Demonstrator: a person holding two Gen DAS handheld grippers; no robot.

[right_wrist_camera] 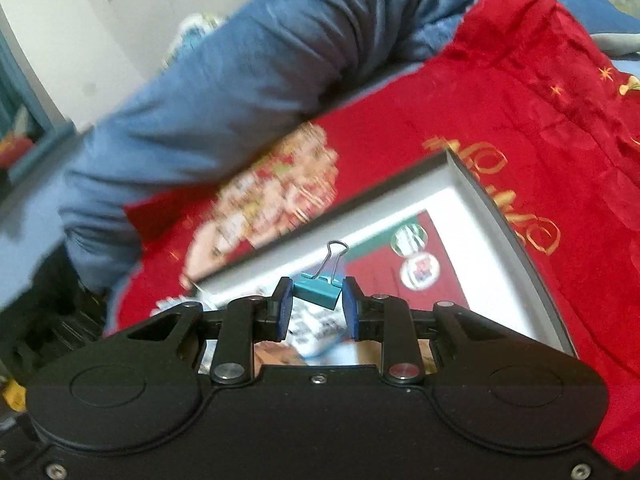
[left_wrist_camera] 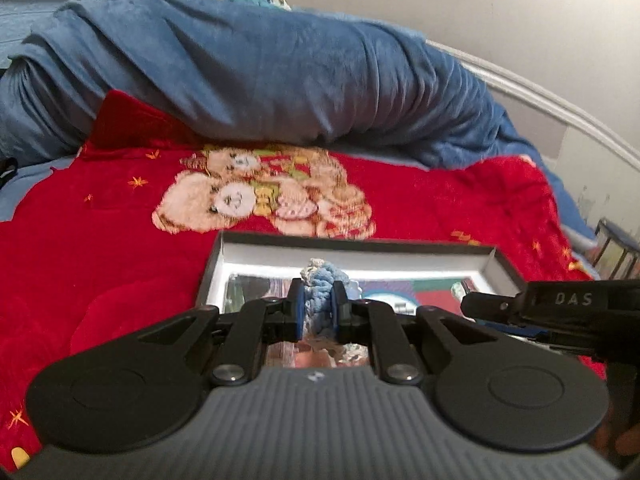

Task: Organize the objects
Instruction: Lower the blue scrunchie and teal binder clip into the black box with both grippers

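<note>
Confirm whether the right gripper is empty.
No: the right gripper is shut on a small teal metal binder clip, its silver wire handle sticking up, above the open white-lined box.

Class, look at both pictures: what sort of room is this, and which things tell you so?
Most likely a bedroom: a red blanket printed with teddy bears covers a bed, a rumpled blue duvet lies behind it, and a white bed rail runs along the wall.

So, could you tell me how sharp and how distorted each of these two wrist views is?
Left wrist view: fairly sharp, slight softness; fisheye bends the white bed rail; the left gripper clamps a blue fluffy item. Right wrist view: motion blur smears the bear print; the teal binder clip in the right gripper stays crisp.
</note>
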